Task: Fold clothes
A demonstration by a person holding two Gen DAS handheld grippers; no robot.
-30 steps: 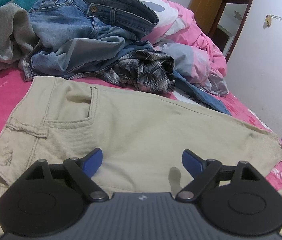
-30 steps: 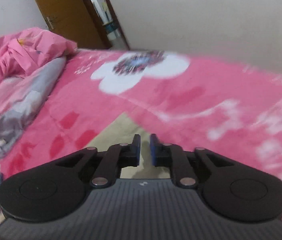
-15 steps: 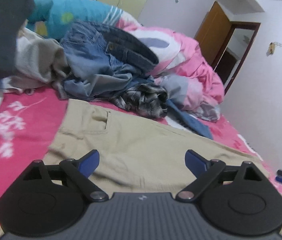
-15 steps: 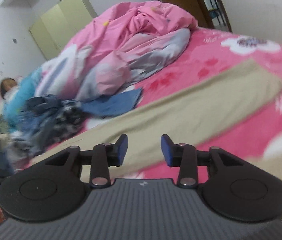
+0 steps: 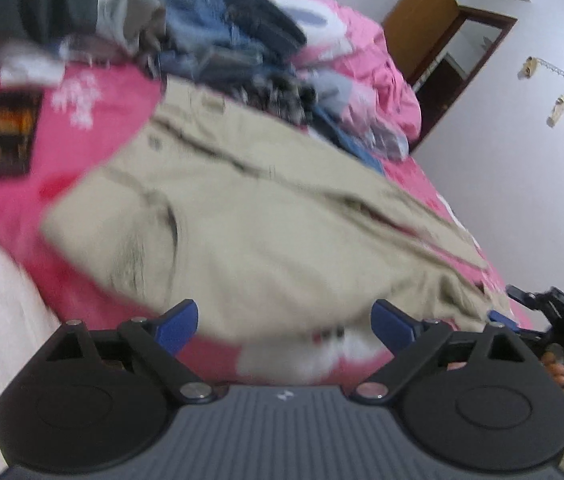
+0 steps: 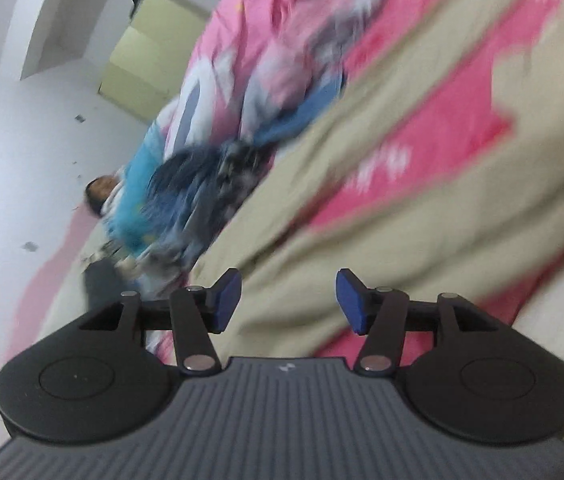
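Your left gripper [image 5: 285, 322] is spread wide and holds nothing, poised above the near edge of the bed [image 5: 93, 120]. Your right gripper [image 6: 289, 300] is also parted, empty, over the same cloth. The beige trousers [image 5: 265, 220] lie spread across the pink bed, legs apart, running toward its far right edge. Behind them, a heap of jeans and other clothes [image 5: 233, 52], blurred; items there are probably unfolded.
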